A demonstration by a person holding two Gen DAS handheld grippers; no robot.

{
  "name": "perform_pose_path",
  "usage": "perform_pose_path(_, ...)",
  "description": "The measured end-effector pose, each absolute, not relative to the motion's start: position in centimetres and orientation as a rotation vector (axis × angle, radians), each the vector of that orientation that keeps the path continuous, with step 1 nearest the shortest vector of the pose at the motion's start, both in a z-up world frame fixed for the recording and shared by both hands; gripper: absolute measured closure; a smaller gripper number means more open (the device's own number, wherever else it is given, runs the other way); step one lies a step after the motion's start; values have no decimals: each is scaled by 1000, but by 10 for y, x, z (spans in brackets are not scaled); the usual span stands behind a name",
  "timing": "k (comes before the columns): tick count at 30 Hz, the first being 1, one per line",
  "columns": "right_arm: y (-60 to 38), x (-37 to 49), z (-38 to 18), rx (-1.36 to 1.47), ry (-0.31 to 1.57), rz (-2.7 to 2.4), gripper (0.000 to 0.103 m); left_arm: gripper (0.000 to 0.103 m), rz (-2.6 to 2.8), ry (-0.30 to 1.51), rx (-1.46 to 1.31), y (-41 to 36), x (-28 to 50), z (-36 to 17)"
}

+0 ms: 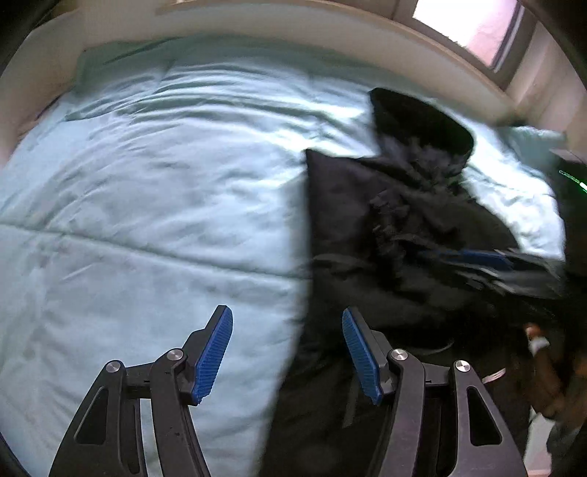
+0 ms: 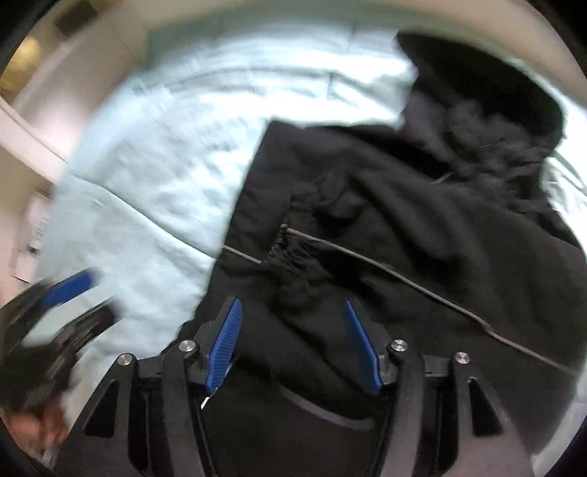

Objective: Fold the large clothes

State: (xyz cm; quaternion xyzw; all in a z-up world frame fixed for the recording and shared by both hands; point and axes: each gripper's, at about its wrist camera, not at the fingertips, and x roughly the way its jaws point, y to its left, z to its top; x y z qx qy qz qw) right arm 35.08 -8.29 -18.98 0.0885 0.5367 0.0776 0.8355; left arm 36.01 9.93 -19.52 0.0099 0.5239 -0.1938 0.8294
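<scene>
A black hooded sweatshirt (image 1: 396, 235) lies partly folded on a light blue bed cover (image 1: 154, 176), its hood (image 1: 418, 121) toward the far side. It fills the right wrist view (image 2: 403, 227), with a pale drawstring (image 2: 396, 273) across it. My left gripper (image 1: 288, 352) is open and empty above the garment's left edge. My right gripper (image 2: 293, 339) is open and empty over the garment's near part. The left gripper also shows blurred in the right wrist view (image 2: 77, 297), over the cover.
The bed cover (image 2: 146, 165) extends wide to the left of the garment. A pale bed frame (image 1: 279, 22) curves behind, with a window (image 1: 473, 22) at the back right. A hand (image 1: 546, 370) shows at the right edge.
</scene>
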Motion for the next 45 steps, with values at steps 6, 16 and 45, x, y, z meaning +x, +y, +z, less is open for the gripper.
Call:
perform_pose_path(6,-197,283,-200,157,1114,-214,41,38,-614,1128,-67,38,386,-207)
perform_pose_path(16,-273,262,-287,306,1237,-328,63,56,-595,1262,-55,-20,431,-275)
perform_pose_path(45,-302,265,-246,355,1254,-344,53,72,-401,1080,67,42,413,-225)
